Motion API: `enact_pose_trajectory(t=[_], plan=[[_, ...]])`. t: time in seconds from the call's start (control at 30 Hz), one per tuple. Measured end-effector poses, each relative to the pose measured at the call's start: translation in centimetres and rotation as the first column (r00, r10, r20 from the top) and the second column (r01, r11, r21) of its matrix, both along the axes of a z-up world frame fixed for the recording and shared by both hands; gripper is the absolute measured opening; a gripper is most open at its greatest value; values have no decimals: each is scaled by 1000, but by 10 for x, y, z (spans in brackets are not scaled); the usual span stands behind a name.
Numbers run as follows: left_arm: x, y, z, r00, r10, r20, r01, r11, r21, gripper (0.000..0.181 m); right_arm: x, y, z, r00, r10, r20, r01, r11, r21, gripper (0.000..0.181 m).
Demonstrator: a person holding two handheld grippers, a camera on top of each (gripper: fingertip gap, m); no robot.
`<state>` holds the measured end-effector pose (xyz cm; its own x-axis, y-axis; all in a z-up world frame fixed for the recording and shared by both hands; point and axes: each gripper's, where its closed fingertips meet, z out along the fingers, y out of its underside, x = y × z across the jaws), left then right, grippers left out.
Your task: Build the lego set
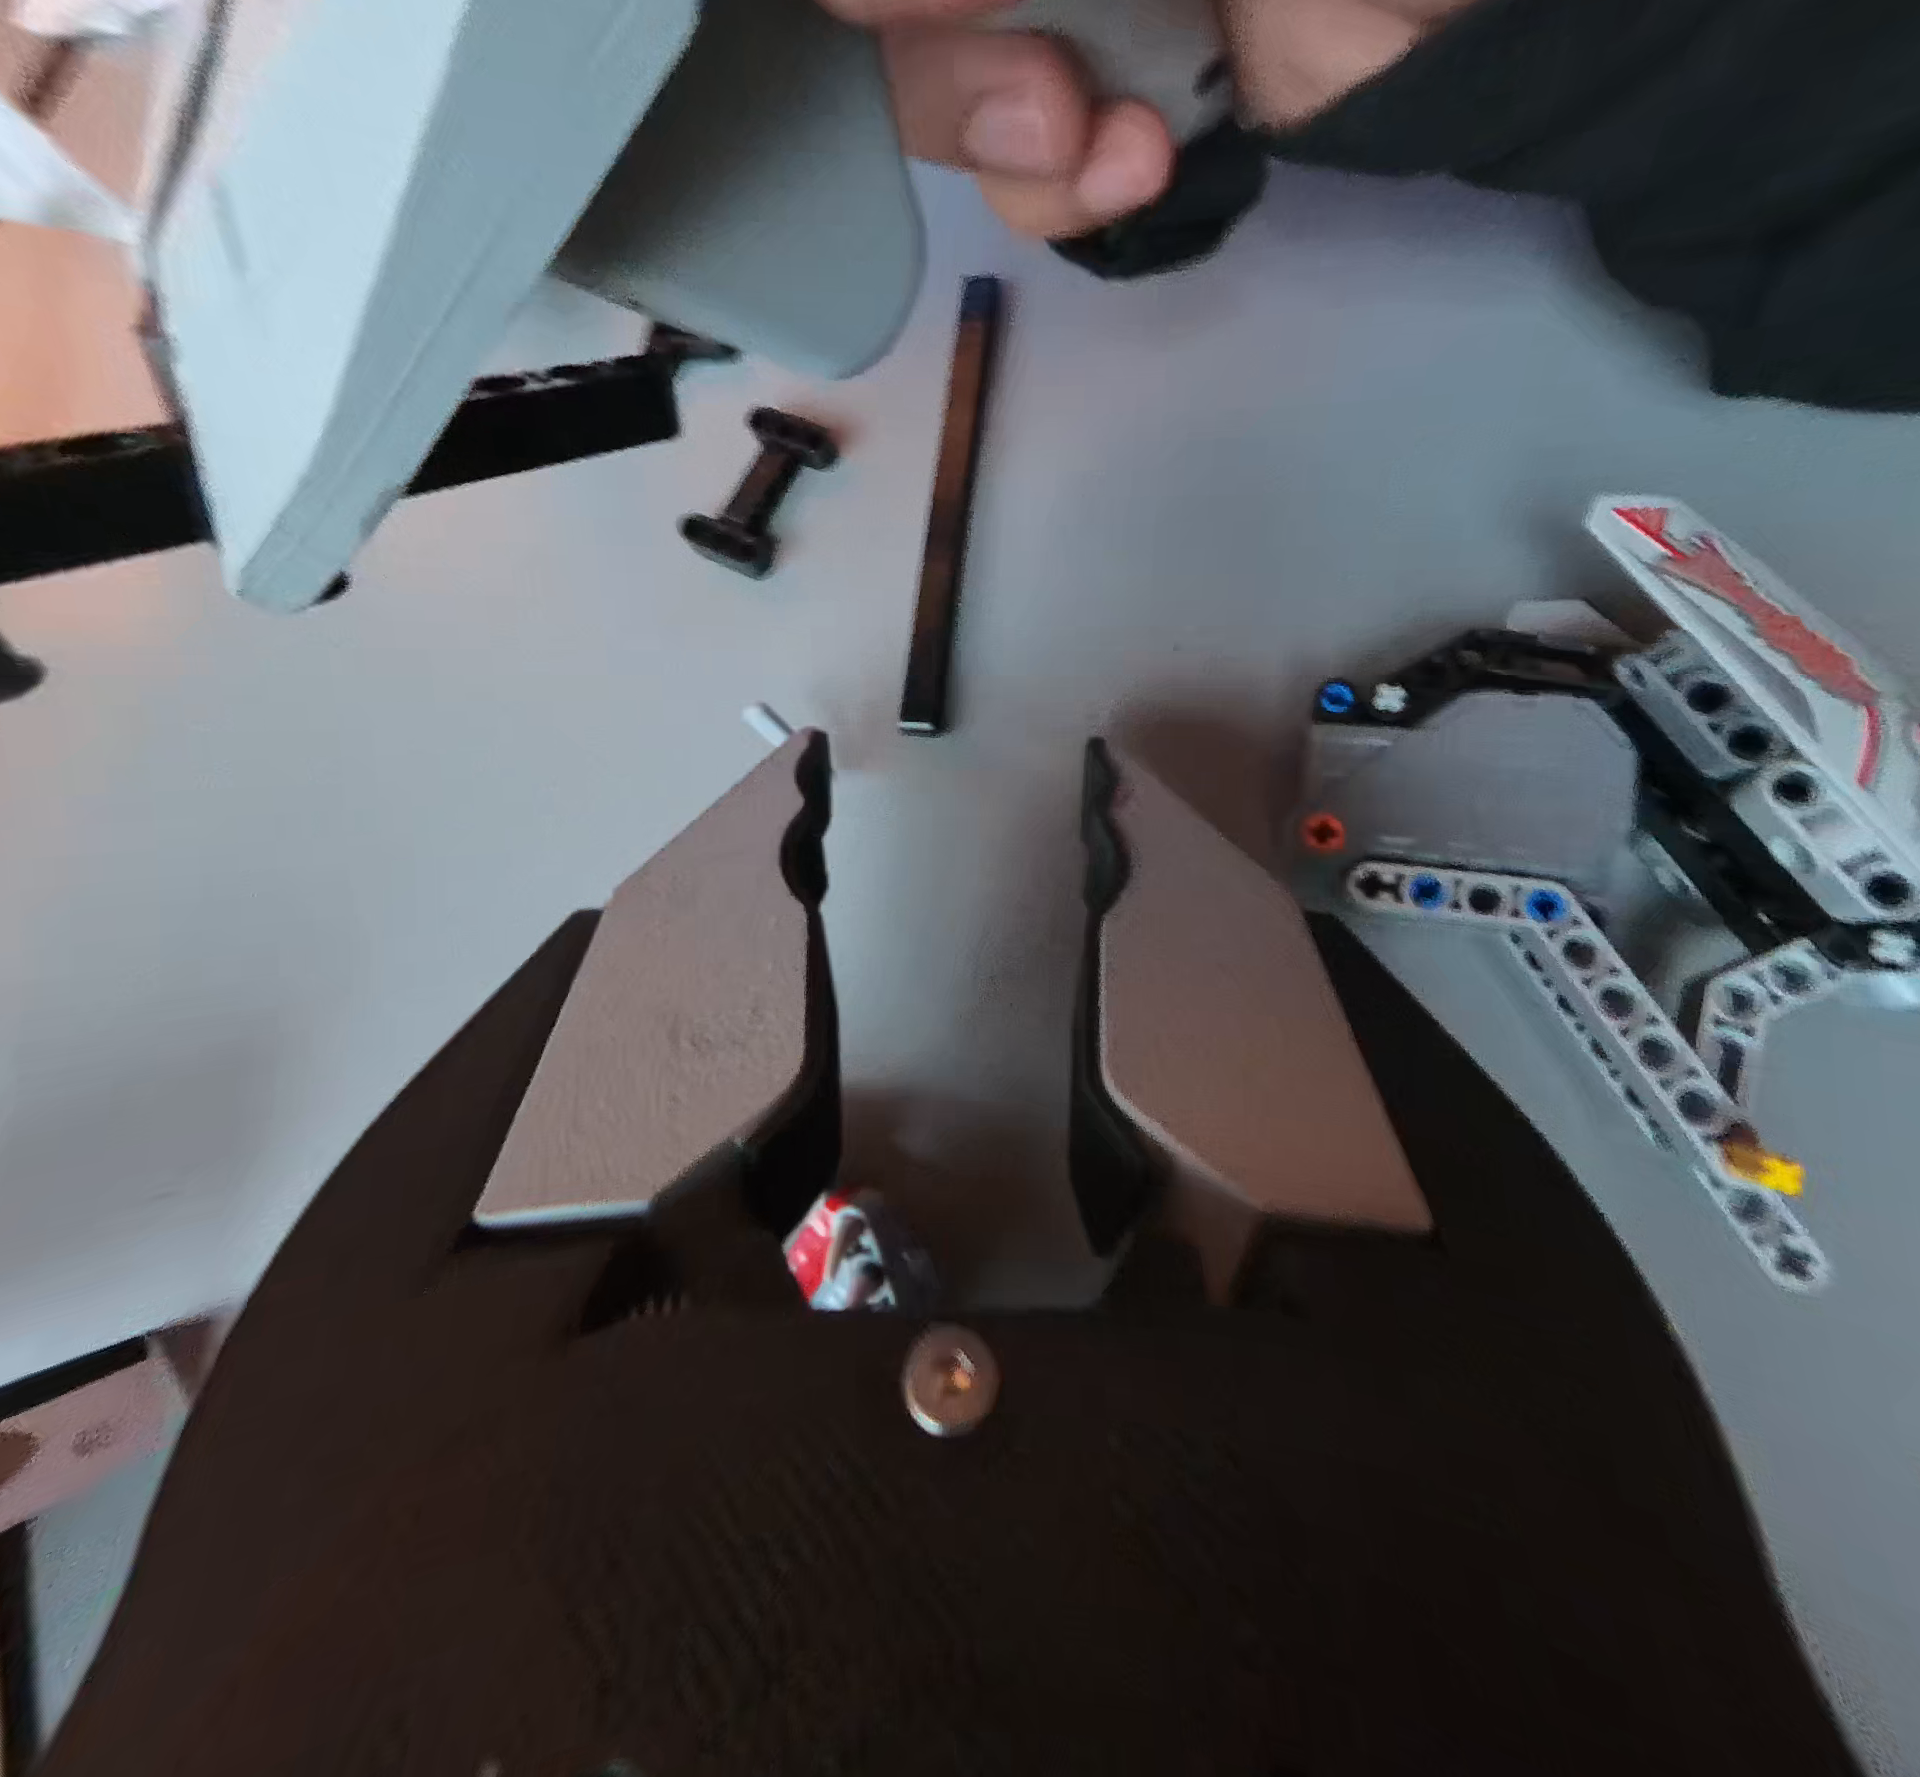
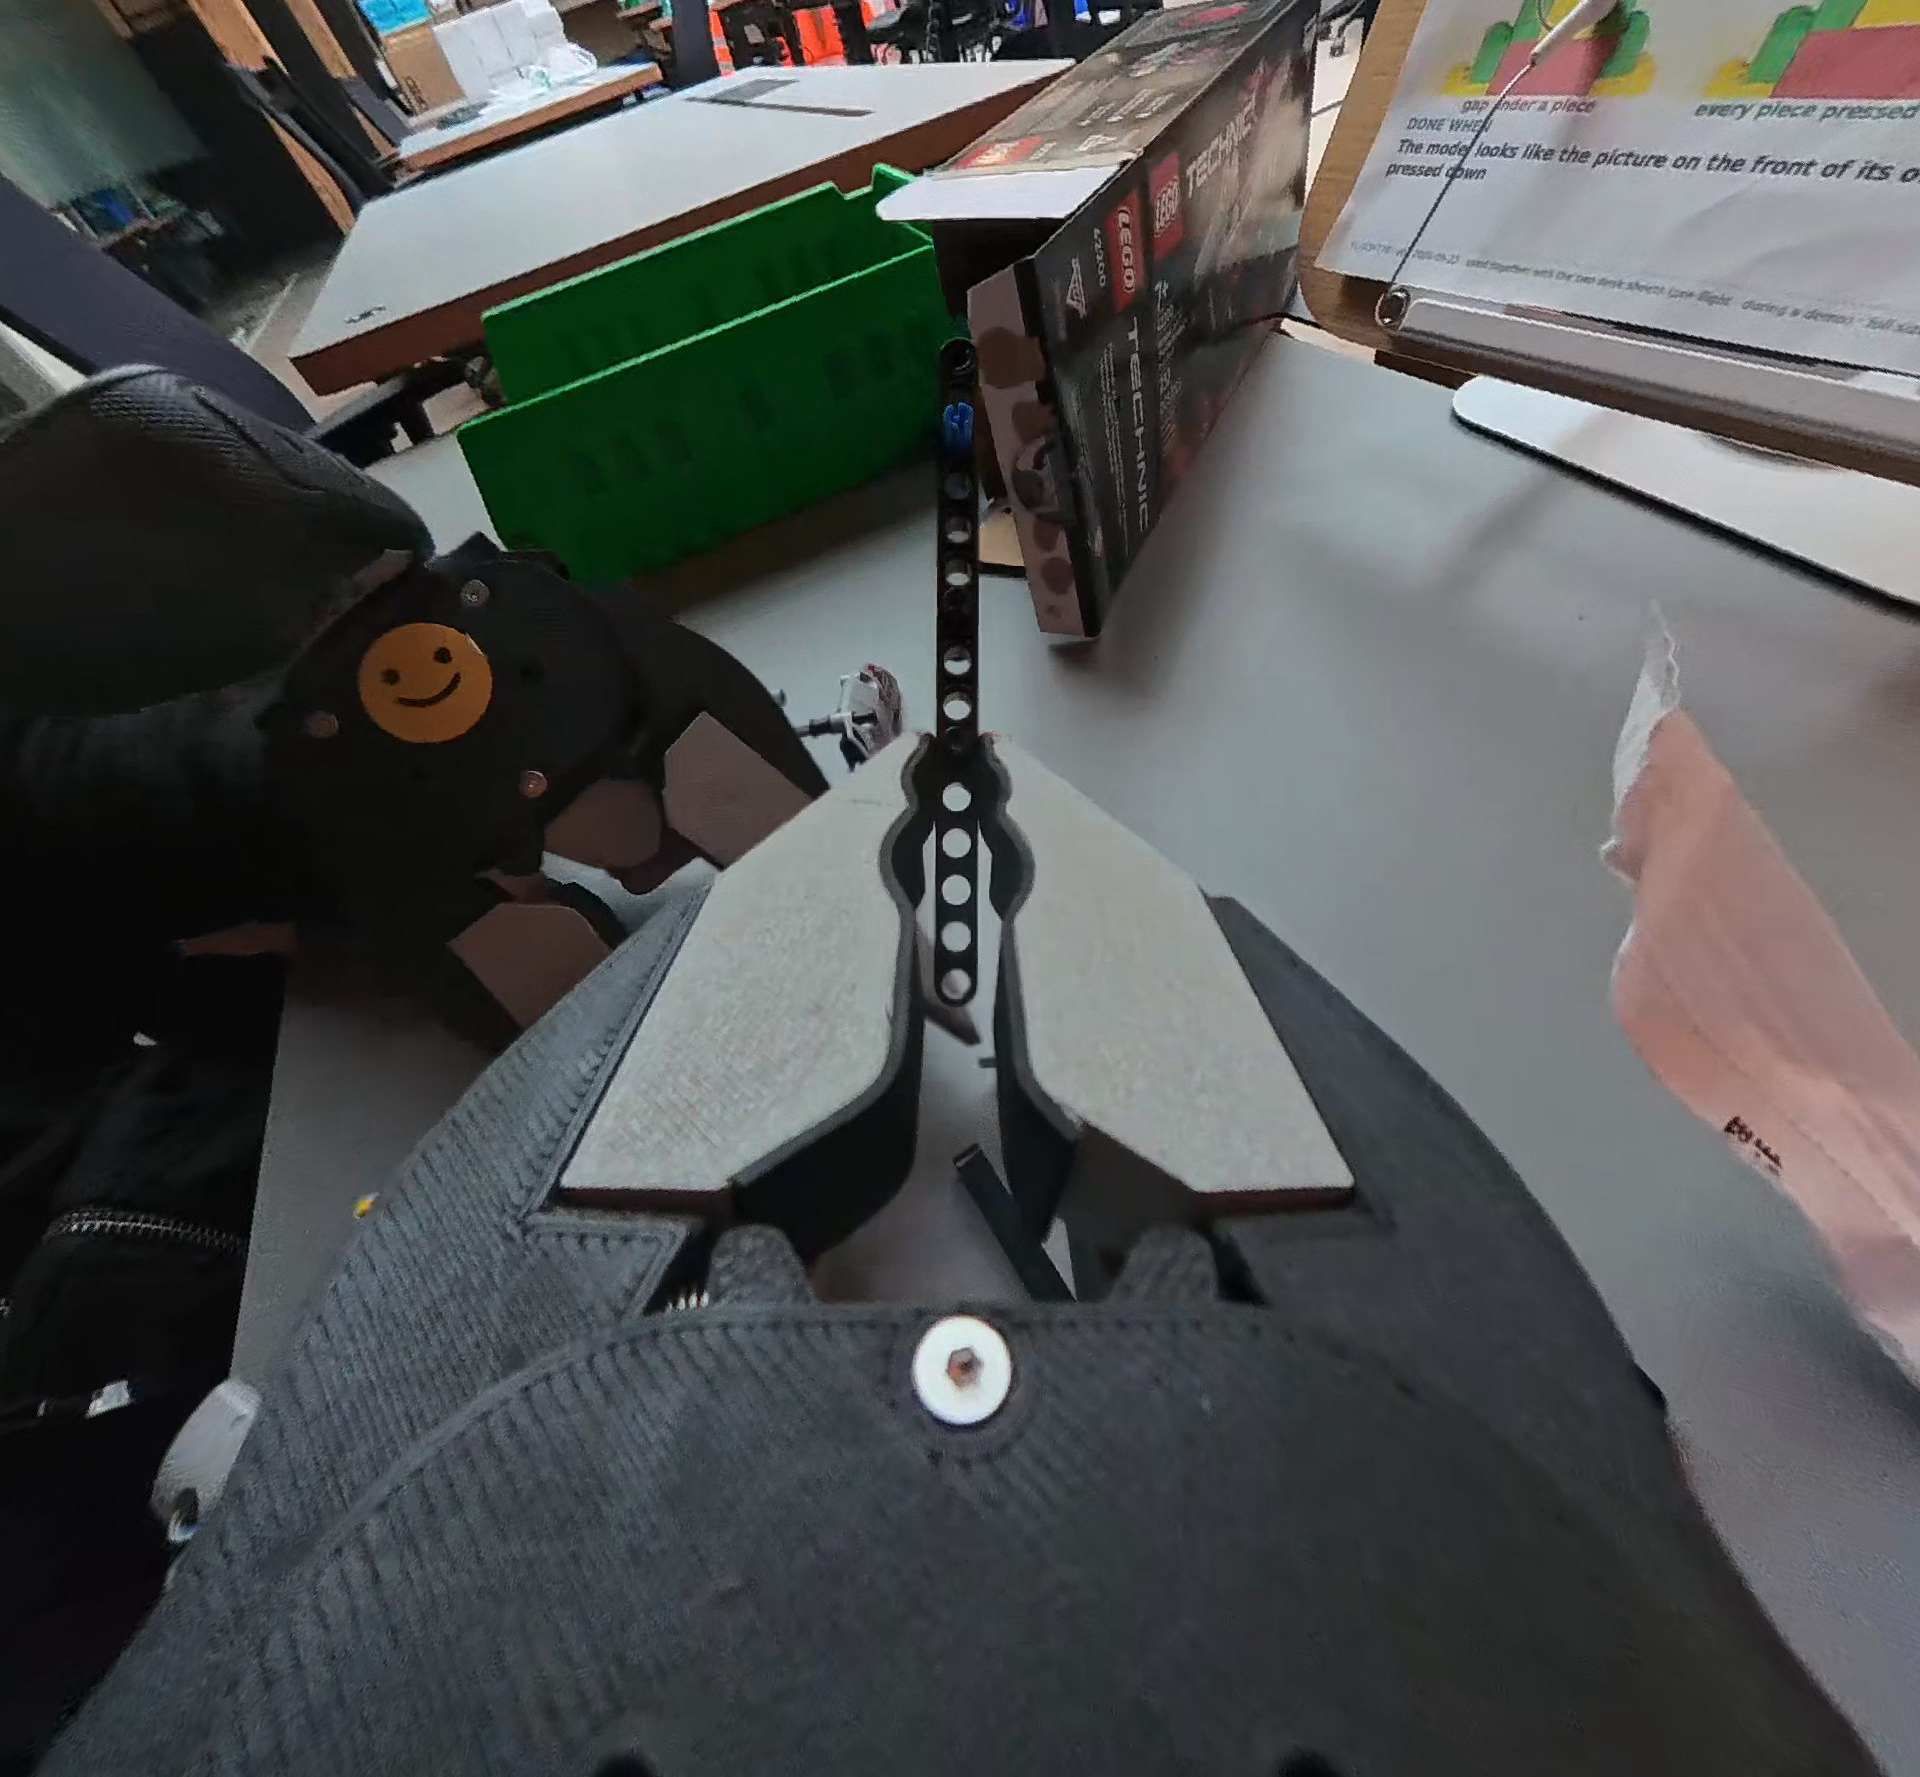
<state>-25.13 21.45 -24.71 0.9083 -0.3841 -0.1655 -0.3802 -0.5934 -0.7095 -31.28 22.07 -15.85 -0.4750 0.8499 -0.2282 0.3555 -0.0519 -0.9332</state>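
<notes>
My right gripper (image 2: 956, 761) is shut on a long black beam with holes (image 2: 957, 605). It holds the beam upright above the grey table (image 2: 1351, 688), and a blue pin (image 2: 956, 419) sits near the beam's top. My left gripper (image 1: 958, 769) is open and empty, low over the table. A partly built grey, white and black model (image 1: 1621, 844) lies to its right. A long black rod (image 1: 951, 512) and a small black H-shaped piece (image 1: 758, 491) lie just ahead. The right gripper's grey body (image 1: 468, 169) shows at the upper left of the left wrist view.
A dark Lego box (image 2: 1143, 325) stands ahead, with a green bin (image 2: 707, 377) to its left. An instruction sheet (image 2: 1662, 117) leans on a stand at the far right. A pink plastic bag (image 2: 1766, 1000) lies to the right. A small red-and-white piece (image 1: 852, 1249) shows between my left fingers' bases. Across from one pair of fingers to the other is roughly 10 cm. To reach the long black rod (image 1: 951, 512) in a straight line is about 6 cm for my left fingers, about 12 cm for my right. My left gripper's tips are some 8 cm from the small black H-shaped piece (image 1: 758, 491).
</notes>
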Motion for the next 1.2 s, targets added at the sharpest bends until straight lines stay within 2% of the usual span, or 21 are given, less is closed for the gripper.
enact_pose_trajectory(t=[0.07,0.1,0.2,0.27,0.33,0.37,0.47,0.53,0.6,0.67,0.77,0.9,1.07,1.2], plan=[[-8,-5,-12,999,42,-28,-44,994,-96,48,1,1,-7,1000,-2,27,1,1000,27,3],[-12,-5,-13,997,64,-32,-68,992,-109,54,1,2,-6,1000,-4,22,3,1000,26,3],[-13,-7,0,997,75,28,-73,996,-52,60,2,3,-2,1000,0,12,0,1000,13,3],[-31,-8,15,992,126,2,-126,991,40,70,4,-1,-3,999,33,16,-33,999,3,3],[-49,-11,37,985,169,23,-171,974,152,64,7,-10,-3,995,96,16,-95,994,-46,2],[-53,-13,48,982,168,86,-181,964,192,59,9,-16,0,991,136,12,-134,987,-92,3],[-56,-16,76,939,120,323,-207,946,250,48,15,-35,4,966,257,21,-246,944,-219,3],[-52,-21,84,917,47,396,-169,945,279,30,17,-42,3,955,294,30,-277,925,-262,3],[-39,-27,87,894,-41,446,-102,951,291,17,19,-46,6,945,327,26,-303,900,-312,3],[-34,-30,88,881,-77,467,-72,953,293,19,20,-49,5,934,354,39,-319,881,-348,3],[-35,-33,88,888,-81,452,-58,957,286,23,22,-51,-3,923,377,80,-330,879,-344,3],[-38,-38,85,898,-72,435,-56,960,275,4,25,-51,-3,916,391,83,-346,880,-325,3],[-33,-35,83,841,-83,535,-58,969,241,11,28,-55,-17,910,392,137,-358,907,-223,3],[-34,-37,78,847,-75,526,-57,971,231,4,28,-55,-17,906,399,141,-362,903,-232,3]])
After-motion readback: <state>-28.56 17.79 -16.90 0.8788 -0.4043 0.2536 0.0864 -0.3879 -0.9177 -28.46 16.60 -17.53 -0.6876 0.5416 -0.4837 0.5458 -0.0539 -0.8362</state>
